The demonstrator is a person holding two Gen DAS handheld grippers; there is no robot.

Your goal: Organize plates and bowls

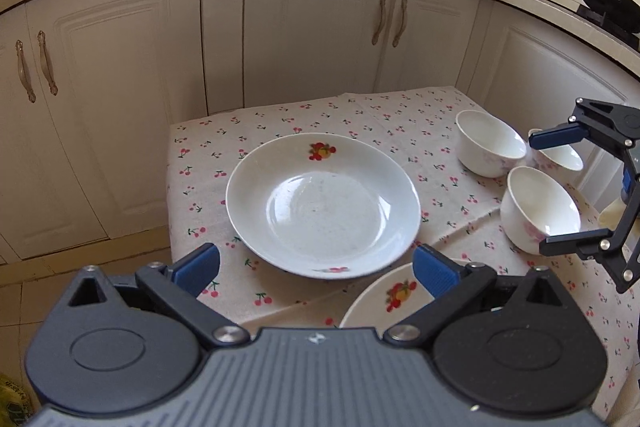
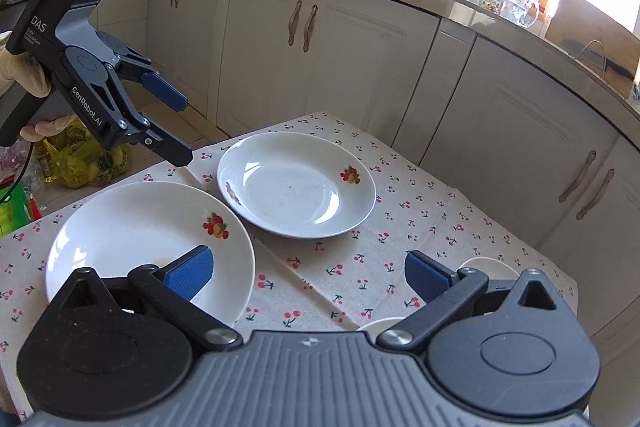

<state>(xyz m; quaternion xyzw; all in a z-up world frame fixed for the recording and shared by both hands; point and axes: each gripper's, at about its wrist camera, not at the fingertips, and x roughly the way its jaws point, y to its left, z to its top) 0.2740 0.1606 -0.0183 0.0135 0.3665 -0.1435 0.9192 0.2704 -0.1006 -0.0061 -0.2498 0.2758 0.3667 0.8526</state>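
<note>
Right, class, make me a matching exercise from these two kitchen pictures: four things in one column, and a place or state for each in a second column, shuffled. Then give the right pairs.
Column one:
1. far plate
2. near plate
3. bowls
4. left gripper

Column two:
A. grouped at the right side of the tablecloth, in the left wrist view
B. open, held above the table, empty
C. lies nearer the cabinets, empty
D. partly hidden behind the right gripper's finger in the right wrist view

Pairs: 1-C, 2-D, 3-A, 4-B
</note>
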